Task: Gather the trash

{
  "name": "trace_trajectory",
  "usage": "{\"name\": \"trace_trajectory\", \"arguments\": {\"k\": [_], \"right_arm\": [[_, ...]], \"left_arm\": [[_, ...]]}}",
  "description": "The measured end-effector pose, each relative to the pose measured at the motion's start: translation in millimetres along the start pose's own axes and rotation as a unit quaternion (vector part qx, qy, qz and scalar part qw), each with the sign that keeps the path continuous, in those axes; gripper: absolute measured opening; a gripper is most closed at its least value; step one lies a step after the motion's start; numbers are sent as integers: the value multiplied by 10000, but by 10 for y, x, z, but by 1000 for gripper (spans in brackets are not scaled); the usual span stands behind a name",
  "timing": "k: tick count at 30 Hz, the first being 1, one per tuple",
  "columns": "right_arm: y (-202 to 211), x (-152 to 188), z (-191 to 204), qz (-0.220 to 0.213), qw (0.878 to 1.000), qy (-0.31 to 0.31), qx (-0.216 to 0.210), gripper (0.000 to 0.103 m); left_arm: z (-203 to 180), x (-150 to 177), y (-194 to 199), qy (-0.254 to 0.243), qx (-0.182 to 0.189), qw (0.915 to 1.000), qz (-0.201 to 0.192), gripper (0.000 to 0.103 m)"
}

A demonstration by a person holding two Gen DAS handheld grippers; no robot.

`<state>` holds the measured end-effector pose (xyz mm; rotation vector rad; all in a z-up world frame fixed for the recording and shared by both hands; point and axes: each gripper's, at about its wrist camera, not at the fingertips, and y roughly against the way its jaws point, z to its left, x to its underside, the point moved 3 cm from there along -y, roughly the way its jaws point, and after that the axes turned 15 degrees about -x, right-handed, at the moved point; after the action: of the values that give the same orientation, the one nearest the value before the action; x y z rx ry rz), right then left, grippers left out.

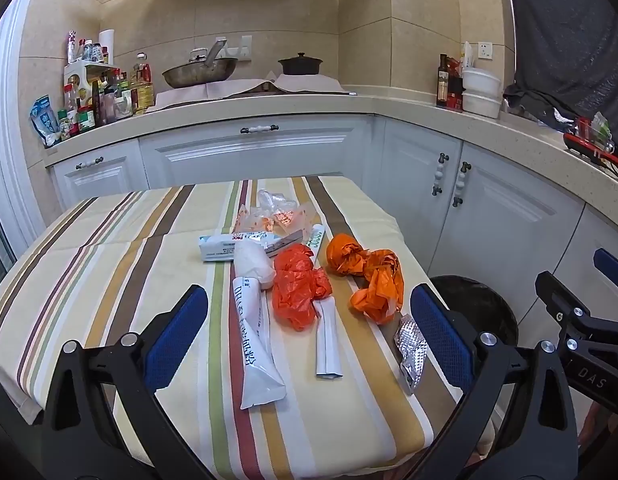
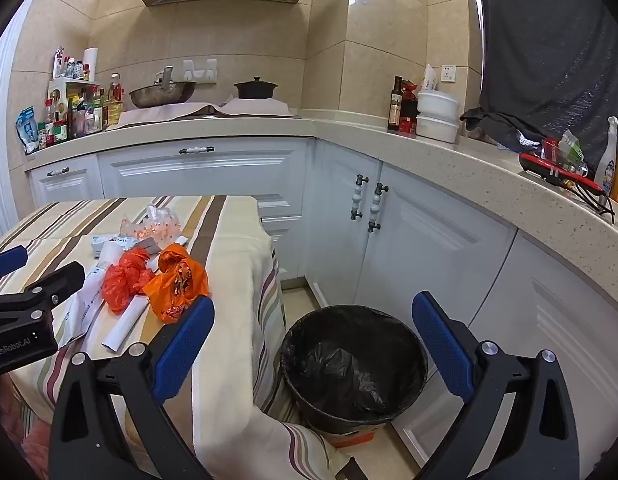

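The trash lies in a loose heap on the striped table (image 1: 109,248), toward its right edge. A red bag (image 1: 299,288) is crumpled at the middle of the heap, with an orange bag (image 1: 369,276) just beside it, nearer the right edge. A long white pouch (image 1: 255,344) runs from the heap toward the near edge, and a rolled white wrapper (image 1: 328,340) lies partly under the red bag. A foil blister (image 1: 411,354) sits at the right edge, closest to the near right corner. Behind these are a white box (image 1: 225,246) and a clear printed bag (image 1: 275,212), toward the far edge.

The left gripper (image 1: 309,340) hangs over the near part of the heap, its 2 fingers spread wide and pinching nothing. The right gripper (image 2: 313,352) is off the table's right edge above a black-lined bin (image 2: 353,364) on the floor, fingers equally wide apart and bare.
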<state>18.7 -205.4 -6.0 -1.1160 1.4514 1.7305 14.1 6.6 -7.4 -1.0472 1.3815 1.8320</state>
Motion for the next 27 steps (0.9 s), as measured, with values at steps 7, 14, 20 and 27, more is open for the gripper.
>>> {"name": "trace_trajectory", "arguments": {"k": [7,14,20,27], "right_arm": [[18,-9,-40,1,10000,-4,5,96],[6,-7,-27,0,10000,3,11,96],[-4,0,-18,4,10000,6,14,96],[-14,0,-46,11,10000,3,13,96]], "left_arm": [[-8,-4,-103,17,17,10000,-2,99],[12,7,-134,33,26,10000,51,99],[32,27,-145,29,29,10000,60,99],[4,21,-154,27,29,10000,60,99]]}}
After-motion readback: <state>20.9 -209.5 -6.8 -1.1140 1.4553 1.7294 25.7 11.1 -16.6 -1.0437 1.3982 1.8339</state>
